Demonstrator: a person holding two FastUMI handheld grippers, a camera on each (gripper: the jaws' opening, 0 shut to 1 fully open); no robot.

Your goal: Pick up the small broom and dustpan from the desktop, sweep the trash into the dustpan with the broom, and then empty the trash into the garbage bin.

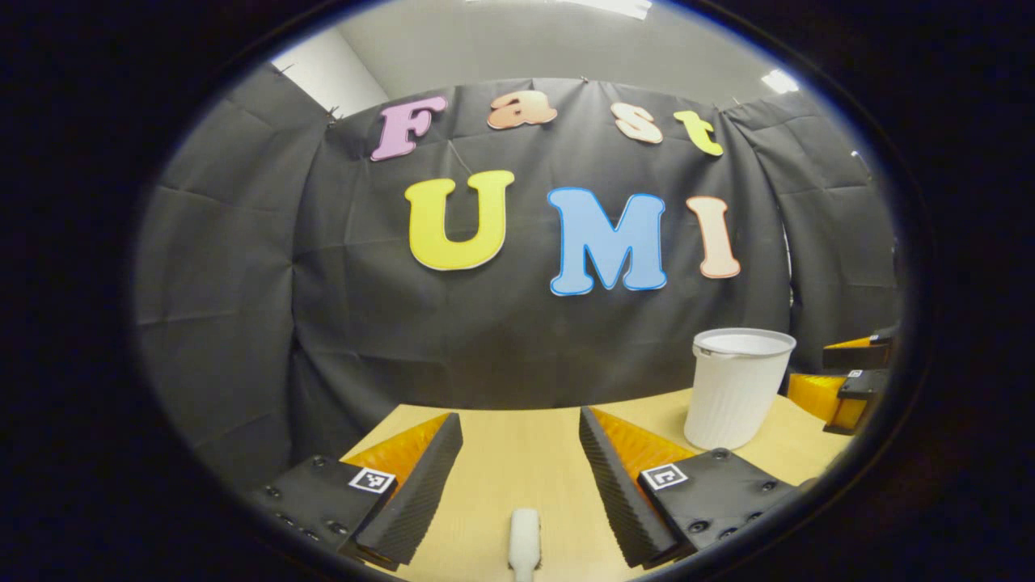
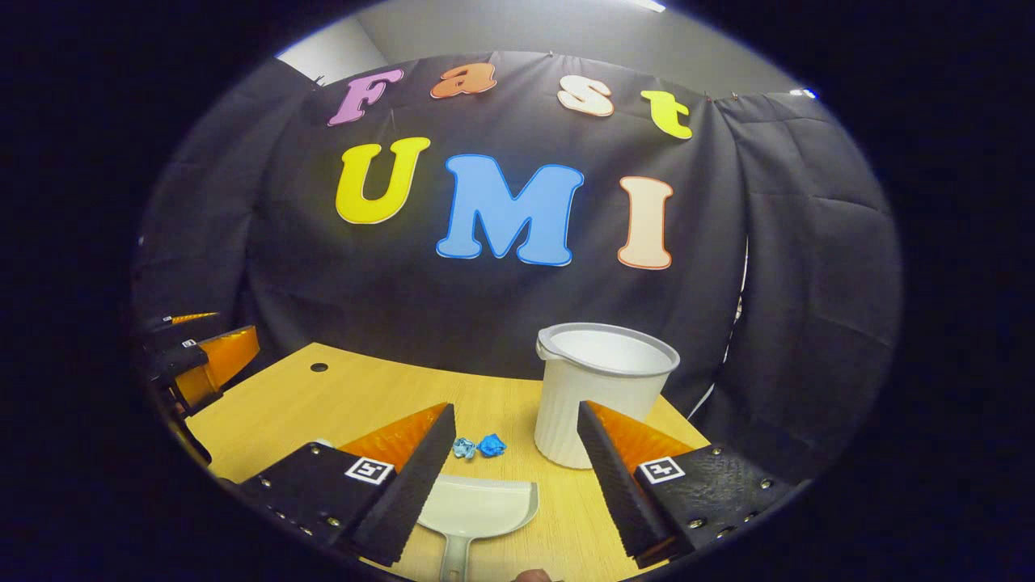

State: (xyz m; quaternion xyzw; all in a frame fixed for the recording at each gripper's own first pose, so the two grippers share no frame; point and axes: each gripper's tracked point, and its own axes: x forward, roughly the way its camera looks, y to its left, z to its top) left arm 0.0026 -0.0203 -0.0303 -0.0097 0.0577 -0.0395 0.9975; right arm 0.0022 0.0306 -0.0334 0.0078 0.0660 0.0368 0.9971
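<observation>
A white dustpan [image 2: 479, 503] lies flat on the wooden table [image 2: 323, 404], its handle pointing toward me, low between the fingers of my right gripper [image 2: 515, 408], which is open and holds nothing. Two small blue scraps of trash [image 2: 481, 446] sit just beyond the pan's front edge. The white ribbed garbage bin [image 2: 602, 388] stands upright to the right of the scraps. In the left gripper view, my left gripper [image 1: 518, 414] is open above the table [image 1: 517, 461], with a white rounded handle end [image 1: 524, 541] lying below between its fingers; whose handle it is stays hidden.
The bin [image 1: 740, 388] stands right of my left gripper, with the right gripper [image 1: 845, 380] past it at the edge. The left gripper [image 2: 194, 356] appears far left in the right gripper view. A small round hole [image 2: 318, 367] marks the table's back left.
</observation>
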